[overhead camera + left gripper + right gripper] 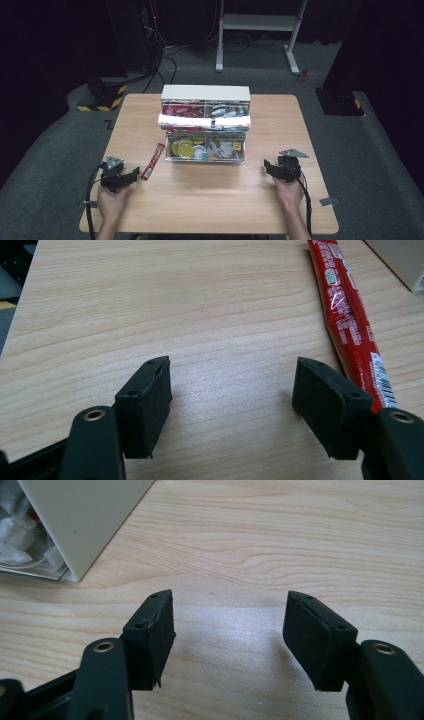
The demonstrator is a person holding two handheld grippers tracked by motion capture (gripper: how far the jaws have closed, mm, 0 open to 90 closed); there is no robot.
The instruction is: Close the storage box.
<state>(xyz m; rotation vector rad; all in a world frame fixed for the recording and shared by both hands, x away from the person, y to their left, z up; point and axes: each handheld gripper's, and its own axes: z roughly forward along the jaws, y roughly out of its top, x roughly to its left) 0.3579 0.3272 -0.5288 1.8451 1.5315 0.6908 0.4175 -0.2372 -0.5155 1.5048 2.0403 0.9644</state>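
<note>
A red stick packet (153, 161) lies flat on the wooden table (210, 200), just left of a clear tiered organizer box (169, 150). The box's upper tier holds red and white sachets; its lower tier holds round yellow and pale pieces. My left gripper (134, 175) rests at the front left, open and empty, with the packet (350, 320) running past its right-hand jaw in the left gripper view (232, 365). At the front right my right gripper (269, 166) is open over bare wood (229, 597), nothing between its jaws. The box's white side (85, 515) lies off to its upper left.
The box stands mid-table with its white lid (205, 92) raised at the back. Beyond the table's far edge are a white desk frame (257, 30), floor cables and black stands with yellow-striped bases (102, 102). Bare wood stretches between the two grippers.
</note>
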